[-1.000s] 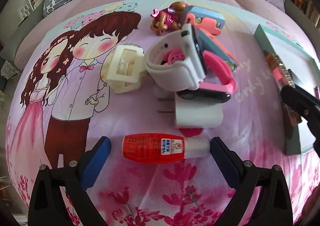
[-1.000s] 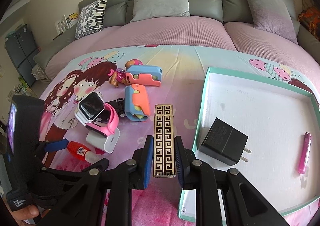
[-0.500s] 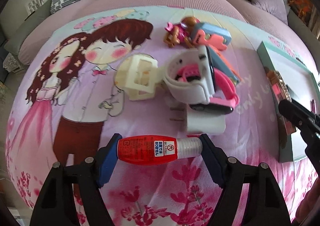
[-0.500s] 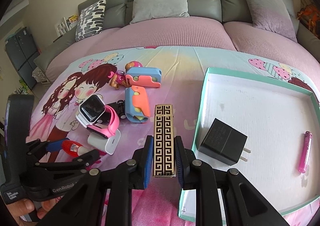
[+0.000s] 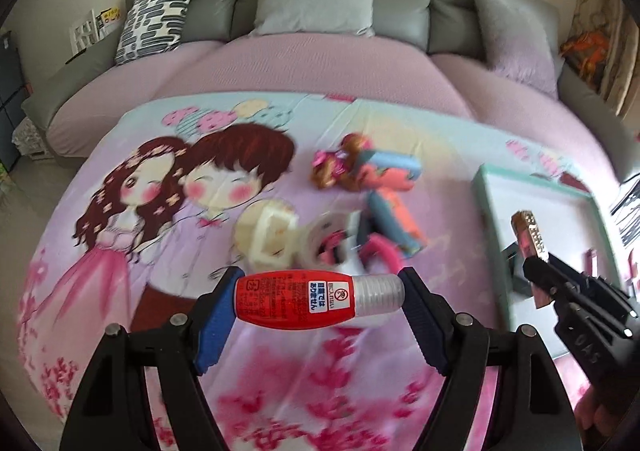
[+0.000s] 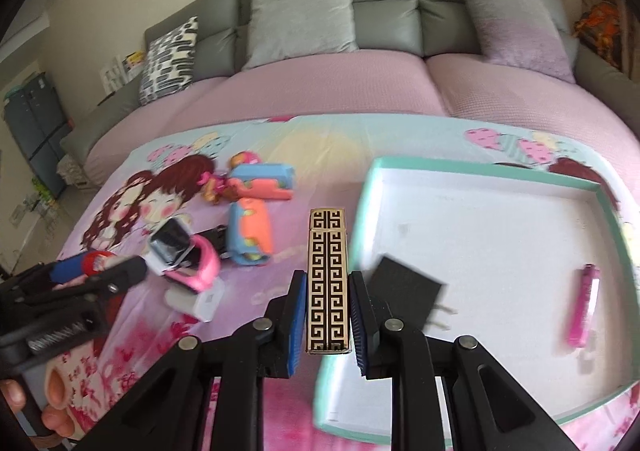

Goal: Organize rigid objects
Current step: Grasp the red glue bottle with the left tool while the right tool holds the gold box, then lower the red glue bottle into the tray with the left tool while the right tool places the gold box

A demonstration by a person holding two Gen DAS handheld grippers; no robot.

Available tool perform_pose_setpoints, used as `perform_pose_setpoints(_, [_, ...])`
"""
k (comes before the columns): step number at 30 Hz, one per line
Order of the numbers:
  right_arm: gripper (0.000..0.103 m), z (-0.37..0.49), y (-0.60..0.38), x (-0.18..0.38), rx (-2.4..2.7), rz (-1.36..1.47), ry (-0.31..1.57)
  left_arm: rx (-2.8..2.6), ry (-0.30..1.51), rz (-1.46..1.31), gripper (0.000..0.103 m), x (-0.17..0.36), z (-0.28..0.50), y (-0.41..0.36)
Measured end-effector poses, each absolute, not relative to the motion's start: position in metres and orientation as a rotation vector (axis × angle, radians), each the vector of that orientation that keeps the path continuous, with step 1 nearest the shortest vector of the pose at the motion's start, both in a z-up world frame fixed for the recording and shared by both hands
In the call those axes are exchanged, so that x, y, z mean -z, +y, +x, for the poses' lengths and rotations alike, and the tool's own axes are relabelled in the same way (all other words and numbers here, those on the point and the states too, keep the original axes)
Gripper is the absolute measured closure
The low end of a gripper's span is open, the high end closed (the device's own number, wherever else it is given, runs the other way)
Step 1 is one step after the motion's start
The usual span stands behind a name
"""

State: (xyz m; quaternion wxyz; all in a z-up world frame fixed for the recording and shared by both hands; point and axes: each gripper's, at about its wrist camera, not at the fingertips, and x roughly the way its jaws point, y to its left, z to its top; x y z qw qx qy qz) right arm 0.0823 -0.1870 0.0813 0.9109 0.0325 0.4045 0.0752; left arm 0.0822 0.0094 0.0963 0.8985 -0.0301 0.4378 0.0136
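Observation:
My left gripper [image 5: 320, 301] is shut on a red bottle with a clear ribbed cap [image 5: 292, 297]. It grips the bottle end to end and holds it above the cartoon blanket. My right gripper [image 6: 328, 291] is shut on a gold-and-black patterned lighter [image 6: 327, 251] that stands upright just left of the teal-rimmed white tray [image 6: 460, 165]. A black charger [image 6: 404, 285] and a pink lighter [image 6: 584, 307] lie inside the tray. In the left wrist view the right gripper [image 5: 536, 271] shows at the right edge, by the tray rim [image 5: 532, 175].
A pile lies on the blanket: a cream frame [image 5: 272, 235], a pink watch [image 6: 196, 271], a white charger [image 6: 200, 301], blue-and-orange toys [image 6: 250, 235] and a small doll [image 6: 224, 187]. A grey sofa with cushions [image 6: 300, 15] stands behind.
My left gripper's jaws closed on the red bottle and lifted it off the blanket, tilting the view up. My right gripper shifted slightly, still holding the patterned lighter.

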Motion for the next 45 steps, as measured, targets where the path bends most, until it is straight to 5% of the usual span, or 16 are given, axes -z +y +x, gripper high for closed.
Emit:
perform_pose_setpoints(25, [0.081,0.066,-0.347,-0.096,0.205,0.217,0.808,0.311,0.810,0.027,0.024,-0.098,0.088,-0.171])
perform_pose_setpoints(45, [0.080,0.088,-0.337,-0.050,0.142,0.202,0.954,0.254,0.927,0.127,0.024,-0.053,0.099,-0.189])
